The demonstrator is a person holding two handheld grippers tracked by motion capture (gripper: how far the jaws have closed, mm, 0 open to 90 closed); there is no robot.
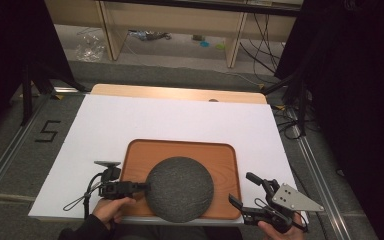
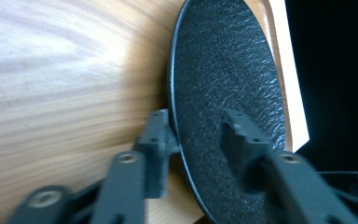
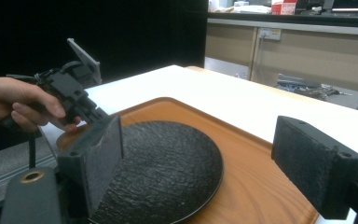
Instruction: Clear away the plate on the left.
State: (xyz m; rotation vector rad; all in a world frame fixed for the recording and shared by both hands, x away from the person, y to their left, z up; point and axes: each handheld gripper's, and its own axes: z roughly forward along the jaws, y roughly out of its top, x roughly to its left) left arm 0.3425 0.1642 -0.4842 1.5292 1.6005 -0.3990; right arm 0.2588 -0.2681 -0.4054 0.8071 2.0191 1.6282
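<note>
A round dark textured plate [image 1: 180, 189] lies in a wooden tray [image 1: 180, 150] near the table's front edge. My left gripper [image 1: 144, 187] reaches in from the left and is shut on the plate's left rim. In the left gripper view, one jaw sits under the rim and the other over the plate [image 2: 223, 70], with the gripper [image 2: 198, 135] straddling the edge above the tray [image 2: 51, 70]. My right gripper [image 1: 240, 187] stands open at the tray's front right corner, holding nothing. In its own view the jaws [image 3: 203, 140] frame the plate [image 3: 168, 158] and tray [image 3: 256, 186].
The tray rests on a white sheet [image 1: 170, 115] that covers most of the table. A strip of bare wood [image 1: 180, 93] shows at the far edge. Wooden shelving [image 1: 175, 25] and cables stand beyond it. Black curtains flank both sides.
</note>
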